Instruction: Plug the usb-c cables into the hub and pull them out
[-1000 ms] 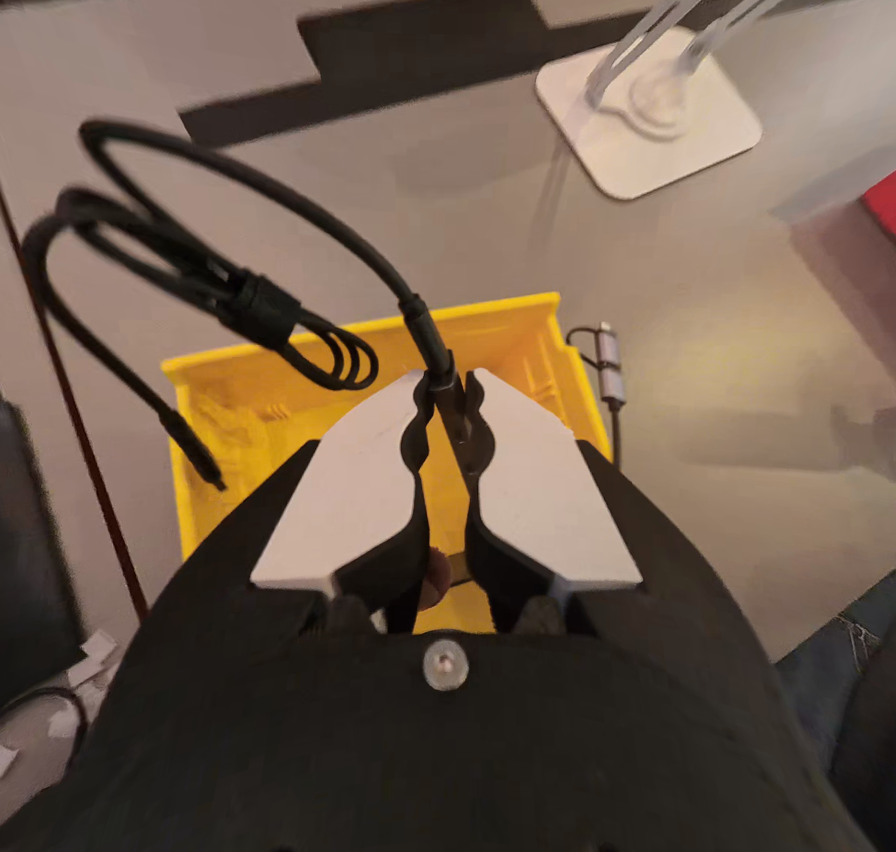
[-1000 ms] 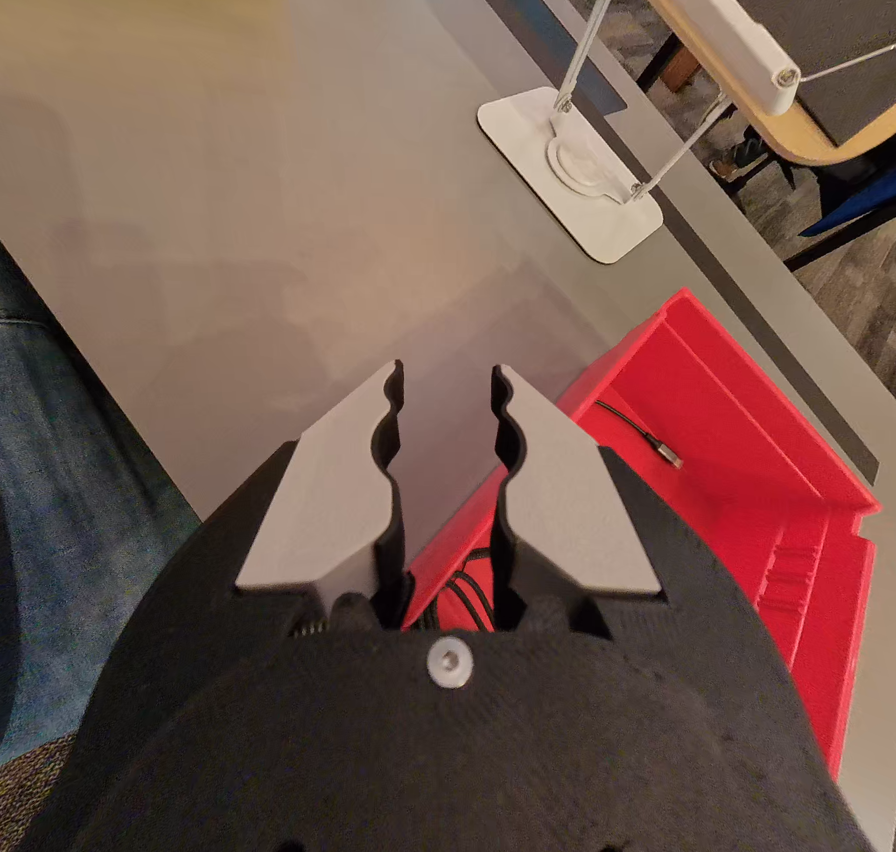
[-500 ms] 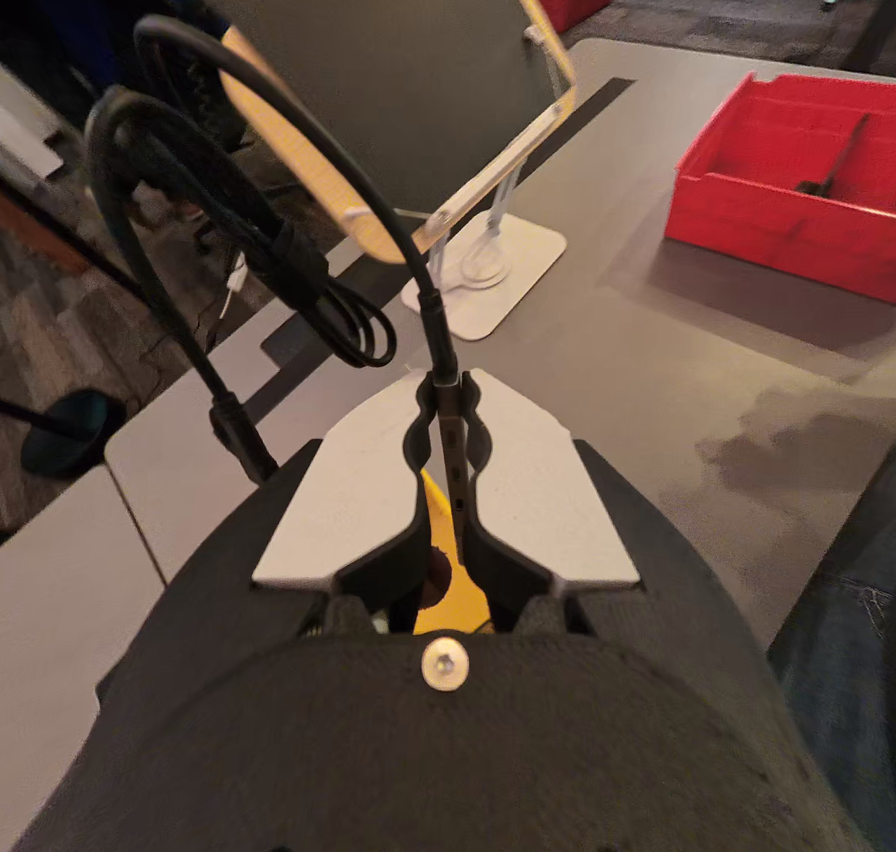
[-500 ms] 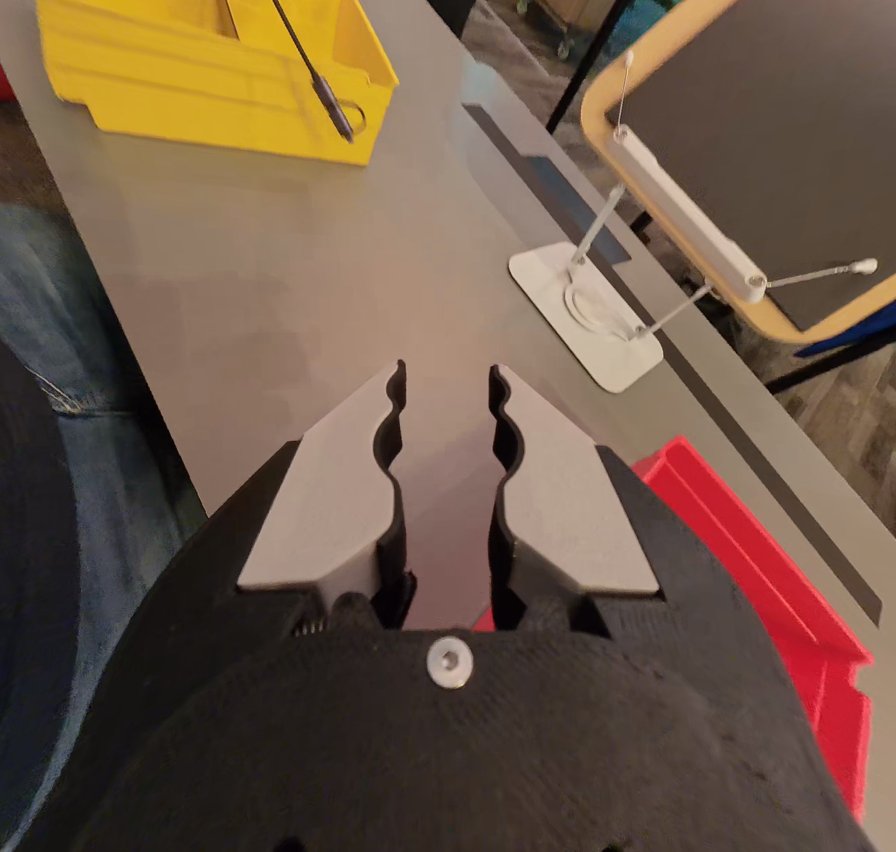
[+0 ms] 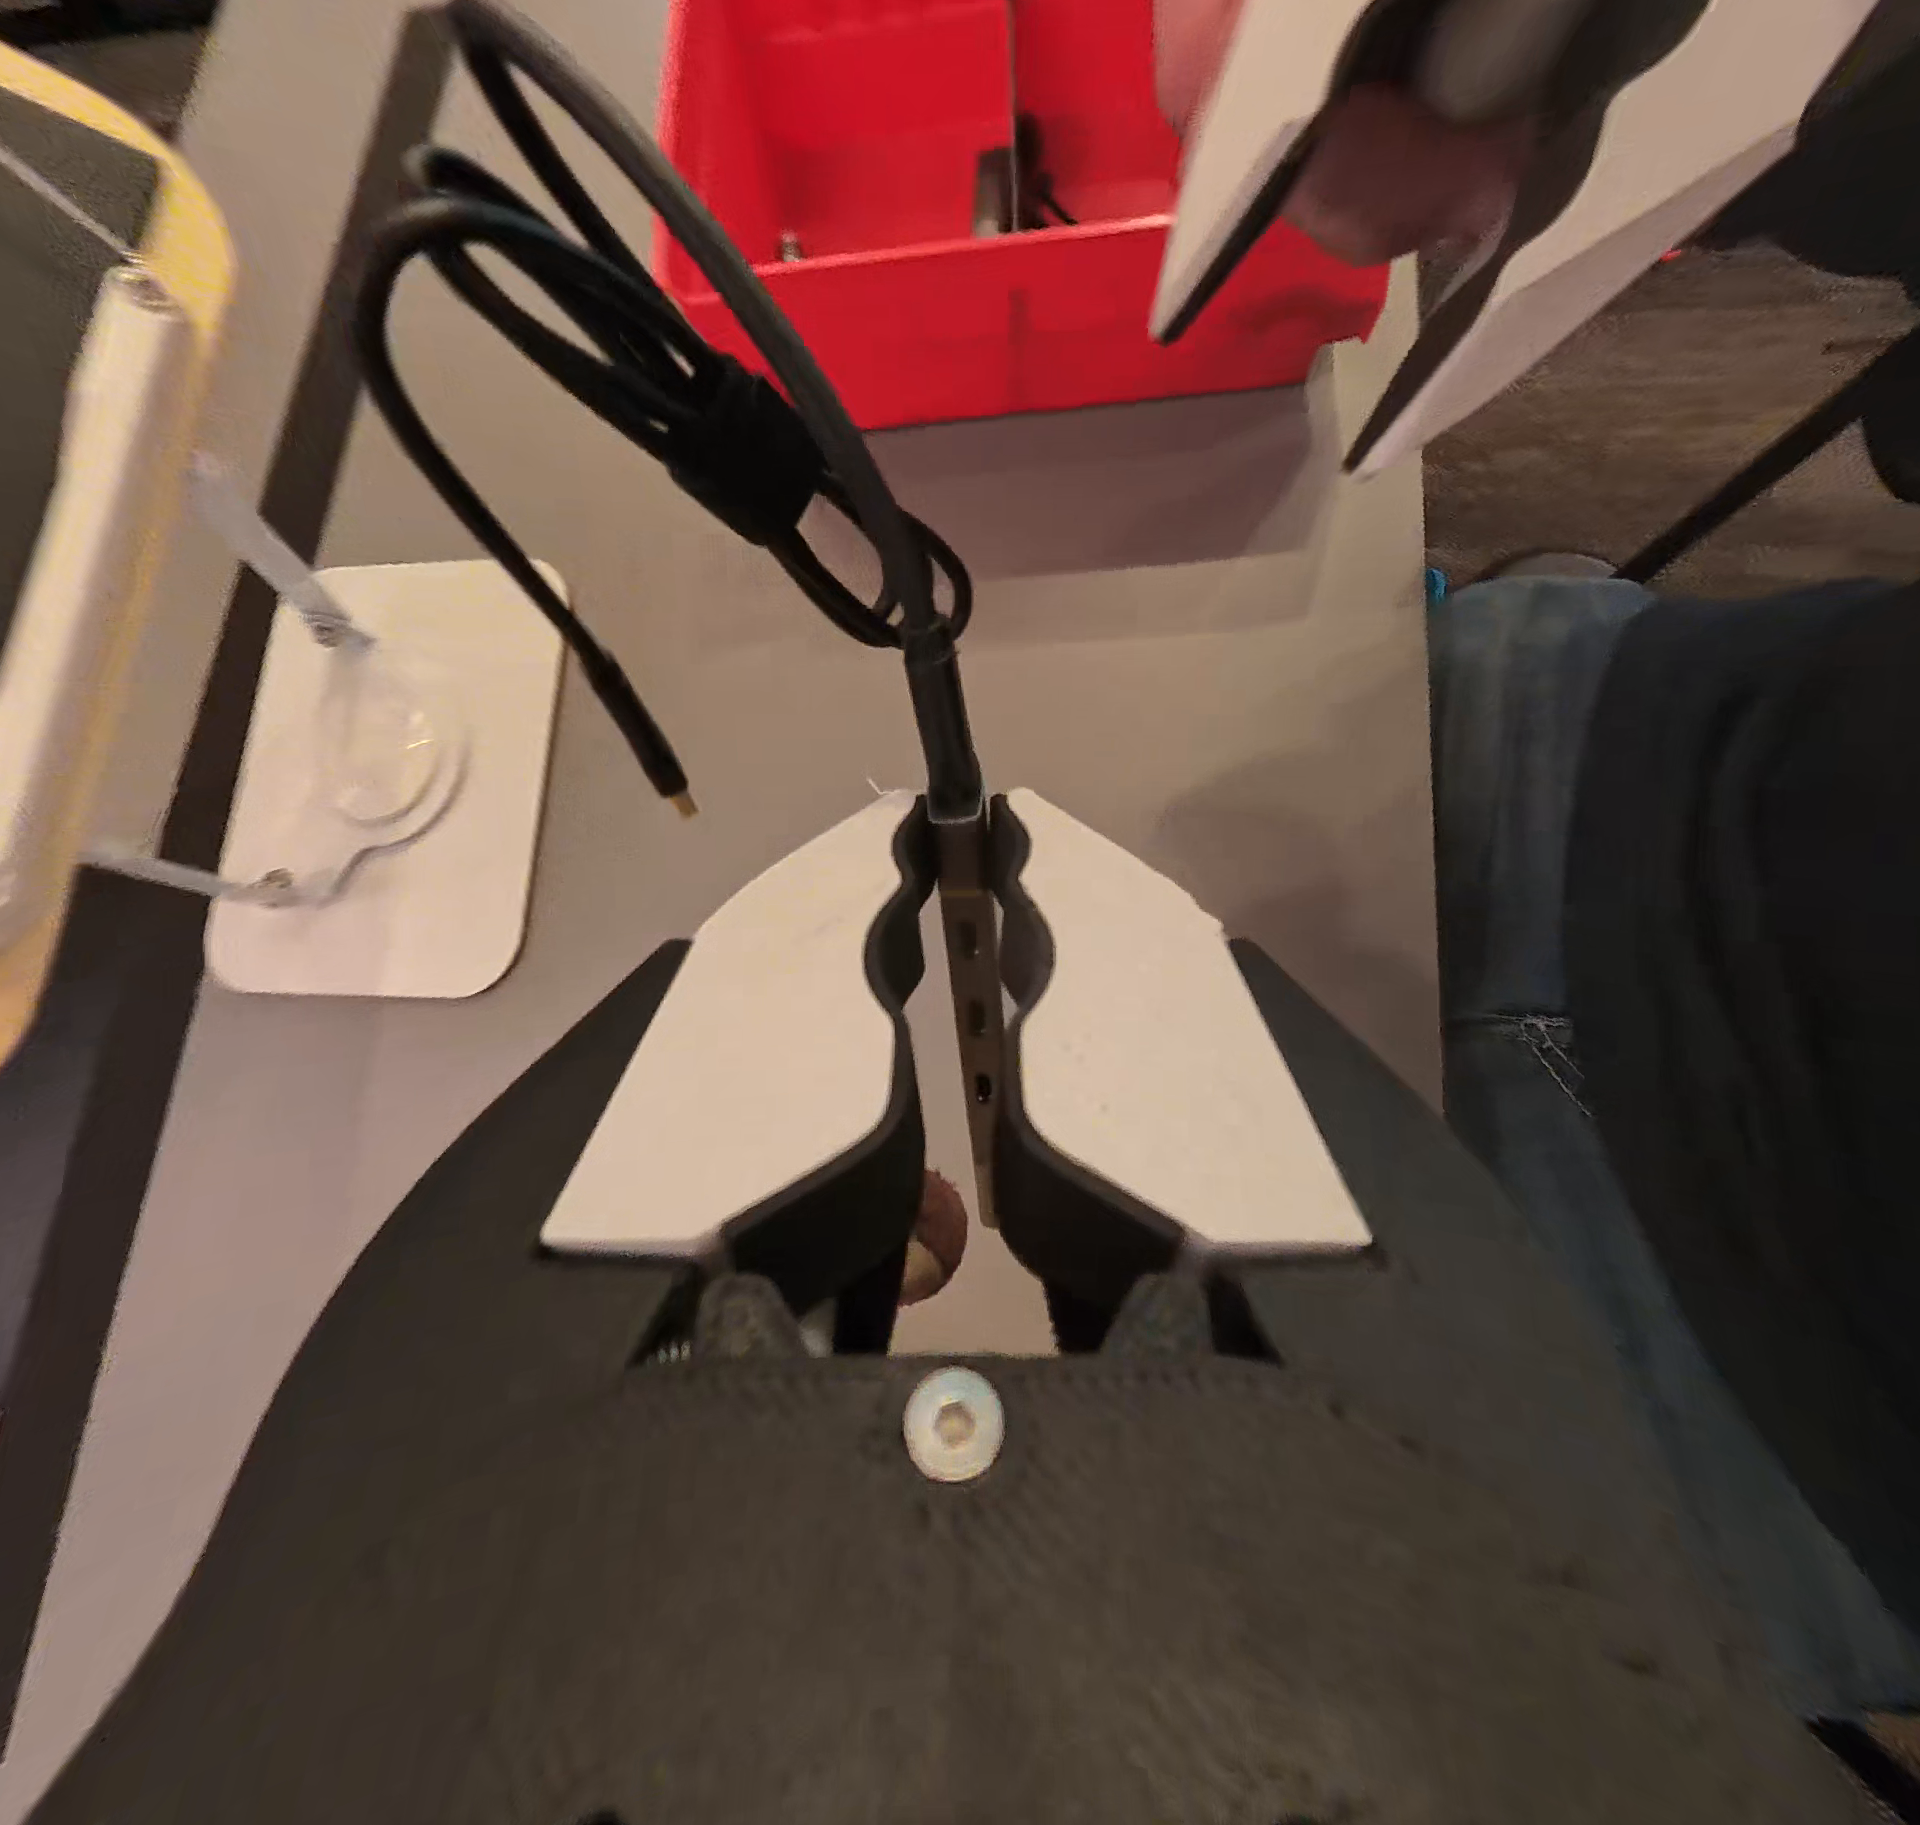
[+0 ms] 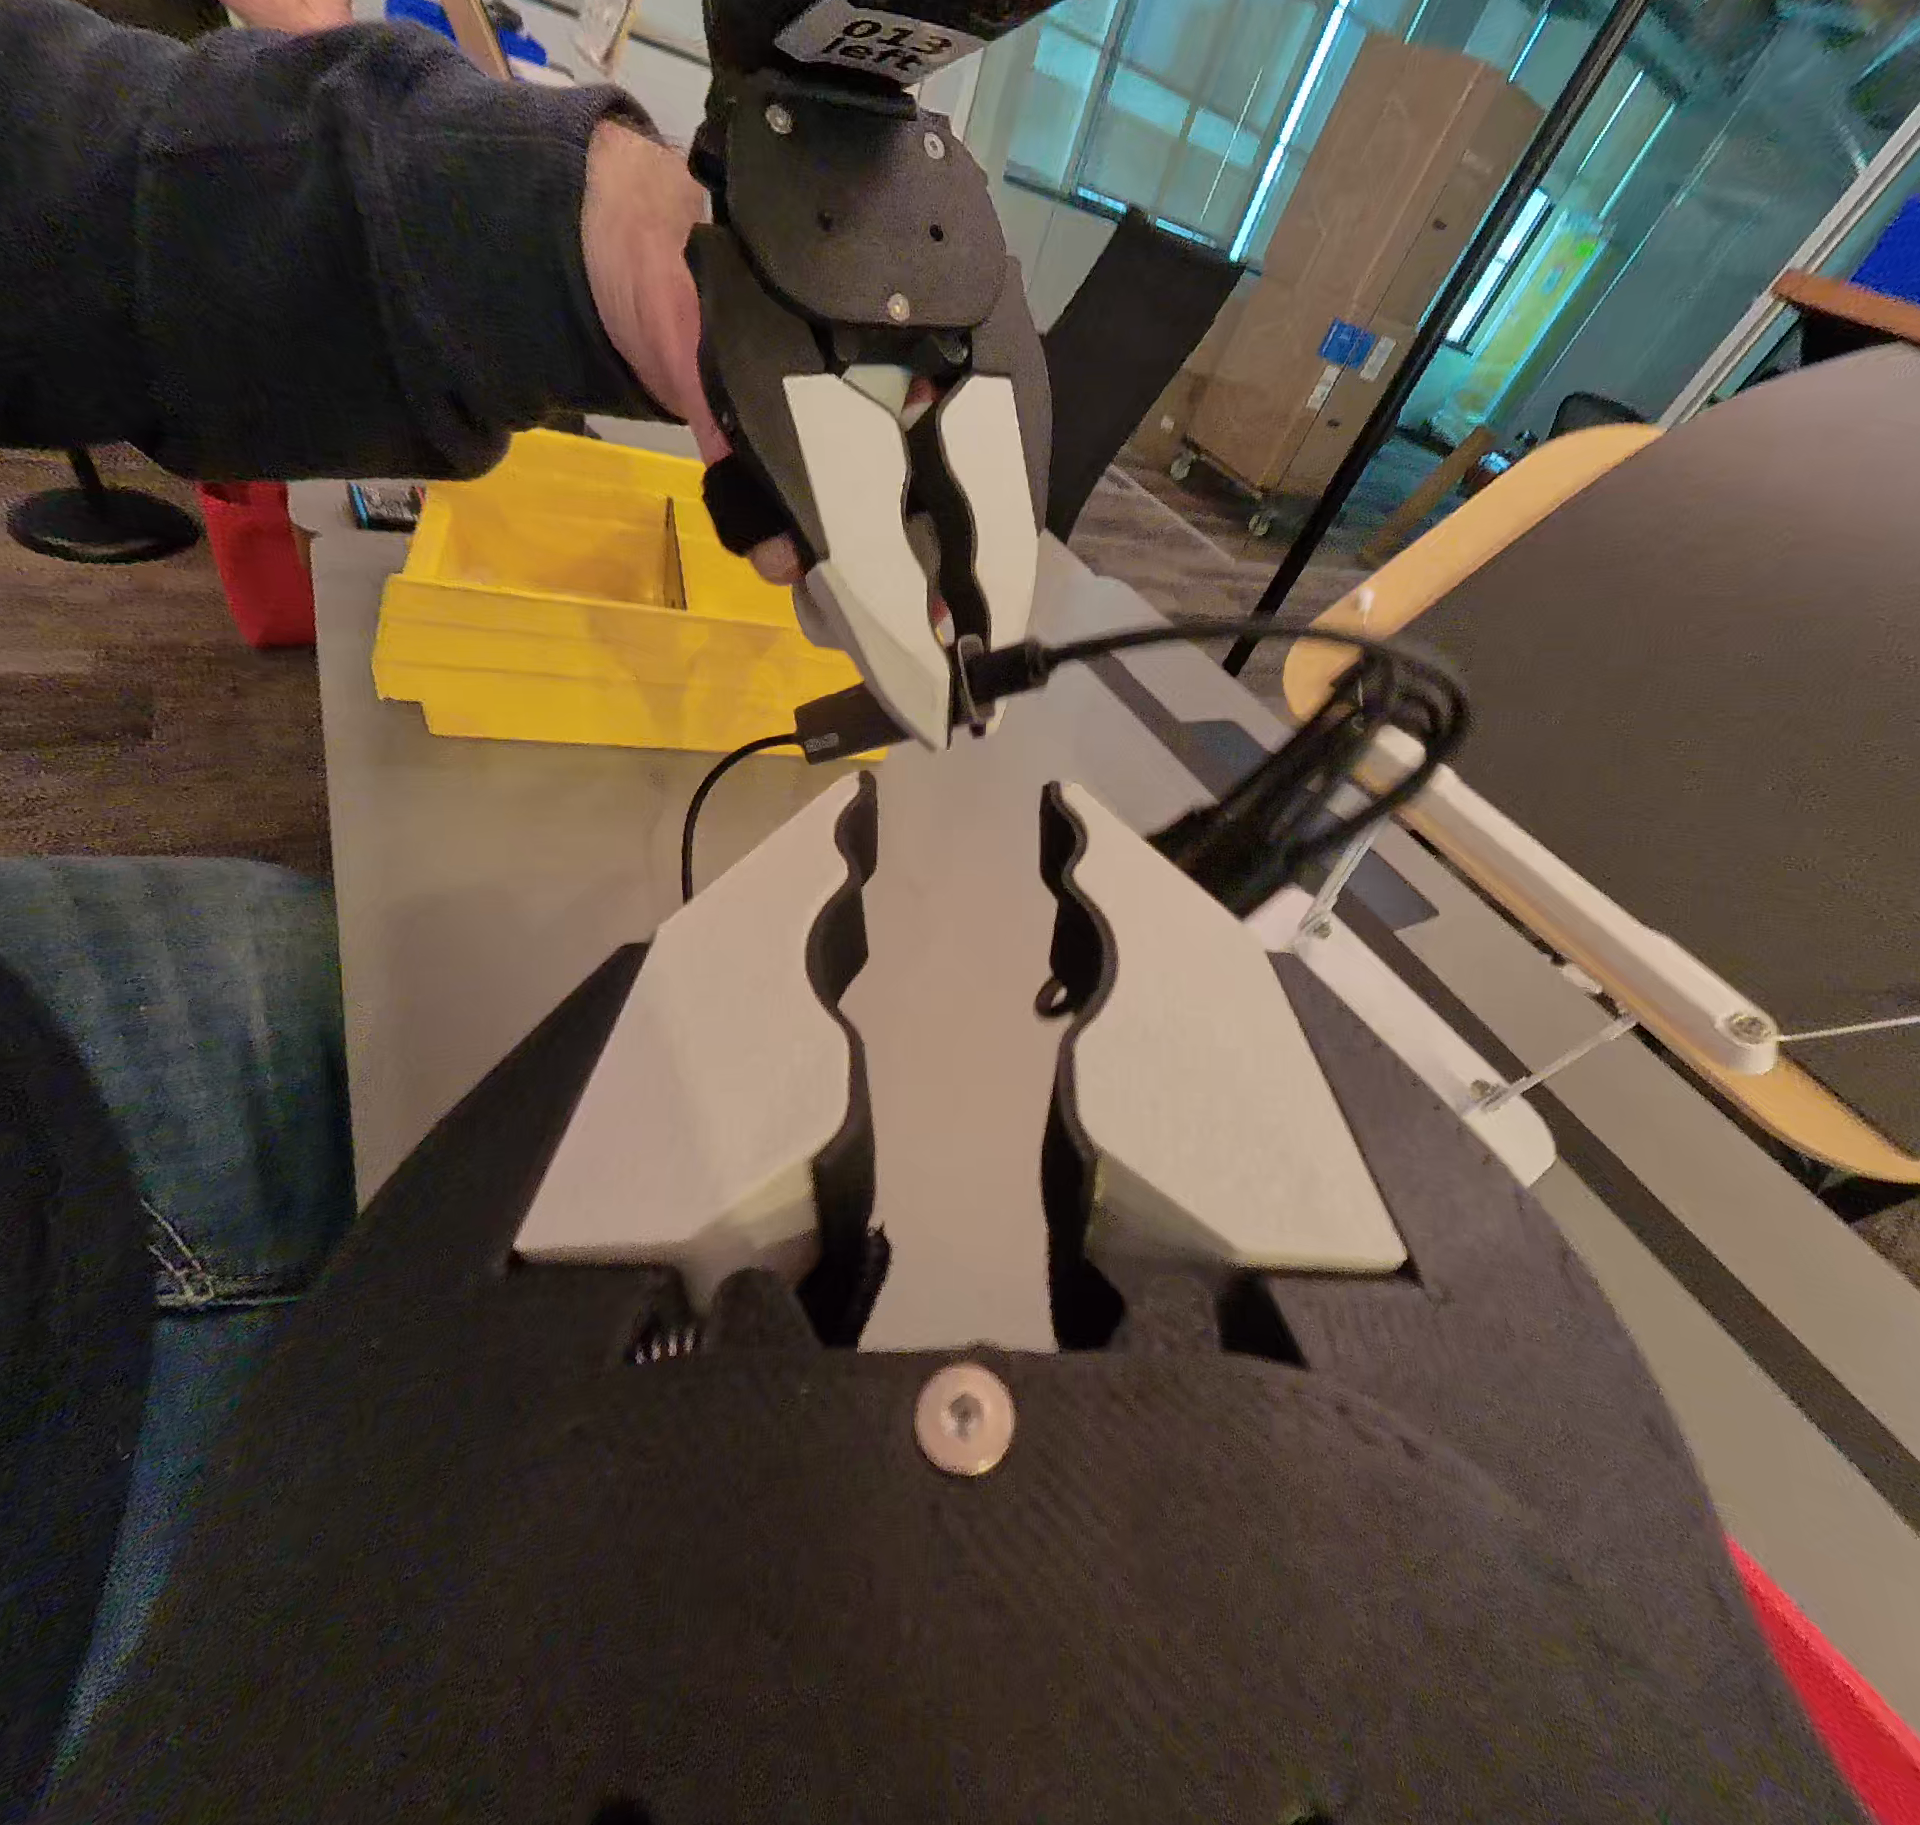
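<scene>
L wrist cam sits behind its own fingers, held above the grey table [image 5: 1195, 695], tilted down & fwd toward the red bin [image 5: 935, 321] at the far end; very close on the left gripper [image 5: 958, 809], w/ the right gripper [image 5: 1382, 248] blurred, close, top right. R wrist cam looks the opposite way, fwd & more level over the same table [image 6: 499, 892] toward the yellow bin [image 6: 582, 622] and windows behind; right gripper [image 6: 956, 799] fills the near foreground, left gripper [image 6: 961, 710] facing it just ahead. Shared: table, both grippers, white stand base [image 5: 384, 788] [image 6: 1392, 1037], red bin (only a corner [image 6: 1829, 1671] in R view), bundled black cable [image 5: 665, 393] [image 6: 1330, 767].
</scene>
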`<state>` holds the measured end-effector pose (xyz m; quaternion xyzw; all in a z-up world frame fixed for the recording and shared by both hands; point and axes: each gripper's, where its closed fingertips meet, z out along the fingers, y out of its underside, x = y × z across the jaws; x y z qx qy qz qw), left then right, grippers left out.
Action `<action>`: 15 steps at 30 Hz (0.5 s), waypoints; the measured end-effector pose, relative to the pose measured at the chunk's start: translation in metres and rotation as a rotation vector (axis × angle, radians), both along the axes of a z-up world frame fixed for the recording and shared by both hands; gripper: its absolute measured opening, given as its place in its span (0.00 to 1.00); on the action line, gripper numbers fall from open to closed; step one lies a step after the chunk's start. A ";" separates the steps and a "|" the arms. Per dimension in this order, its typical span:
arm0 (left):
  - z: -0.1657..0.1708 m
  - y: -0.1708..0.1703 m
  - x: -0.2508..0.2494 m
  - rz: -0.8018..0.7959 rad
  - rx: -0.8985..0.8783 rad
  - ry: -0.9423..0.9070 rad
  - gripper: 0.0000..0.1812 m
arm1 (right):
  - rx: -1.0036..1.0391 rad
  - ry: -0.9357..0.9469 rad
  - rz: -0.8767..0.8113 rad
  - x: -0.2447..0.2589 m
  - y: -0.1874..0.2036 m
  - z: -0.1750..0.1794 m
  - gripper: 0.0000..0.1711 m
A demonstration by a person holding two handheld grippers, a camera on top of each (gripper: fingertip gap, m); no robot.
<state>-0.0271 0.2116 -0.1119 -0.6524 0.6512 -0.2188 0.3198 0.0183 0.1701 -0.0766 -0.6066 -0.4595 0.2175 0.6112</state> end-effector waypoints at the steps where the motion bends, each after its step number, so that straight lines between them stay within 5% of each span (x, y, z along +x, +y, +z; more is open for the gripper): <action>1: -0.009 -0.001 0.006 -0.008 -0.009 0.012 0.05 | -0.016 -0.007 -0.003 -0.002 0.005 -0.006 0.17; 12: -0.054 0.000 0.033 -0.022 0.209 0.104 0.05 | -0.302 0.098 -0.018 -0.003 0.036 -0.055 0.11; 15: -0.057 0.001 0.035 -0.006 0.271 0.106 0.05 | -0.398 0.103 -0.069 -0.001 0.045 -0.068 0.17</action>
